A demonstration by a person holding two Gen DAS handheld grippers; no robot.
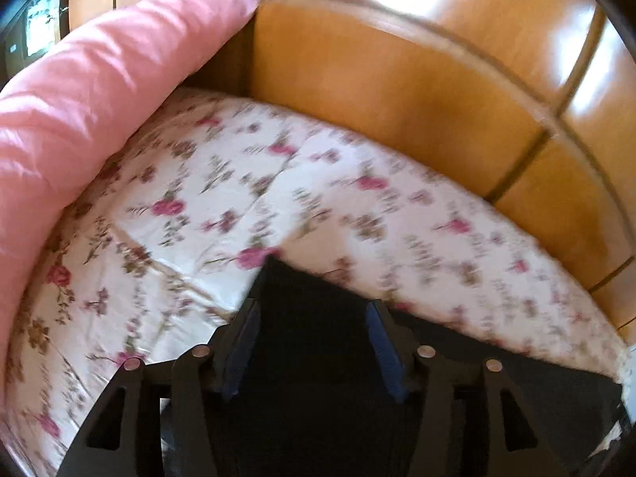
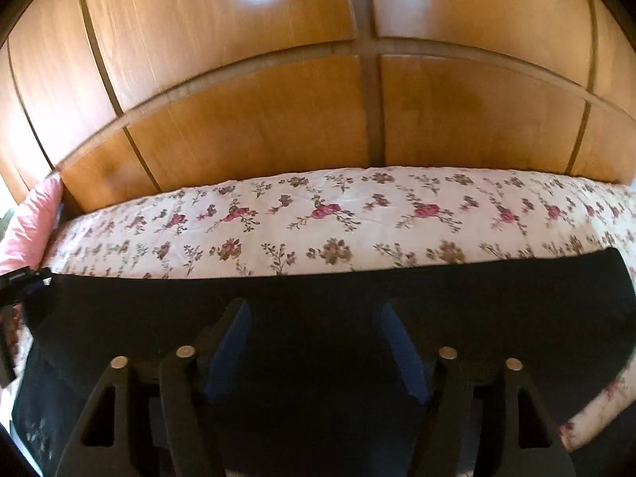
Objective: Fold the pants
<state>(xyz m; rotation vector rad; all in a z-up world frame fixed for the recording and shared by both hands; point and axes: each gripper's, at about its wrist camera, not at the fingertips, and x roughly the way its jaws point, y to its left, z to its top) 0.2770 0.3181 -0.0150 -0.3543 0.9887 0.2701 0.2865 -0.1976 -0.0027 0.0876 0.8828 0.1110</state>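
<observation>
The black pants [image 2: 318,298] lie spread flat on the floral bedspread [image 2: 318,222], their far edge running straight across the right wrist view. My right gripper [image 2: 314,310] is open above the middle of the pants, holding nothing. In the left wrist view the pants [image 1: 314,290] show a pointed corner ahead of the fingers. My left gripper [image 1: 314,310] is open over that corner, empty. Whether either gripper touches the cloth is hidden in the dark fabric.
A pink pillow [image 1: 87,95] leans at the left end of the bed, also seen in the right wrist view [image 2: 31,222]. A wooden panelled wall [image 2: 318,99] runs behind the bed. The other gripper [image 2: 20,278] shows at the pants' left edge.
</observation>
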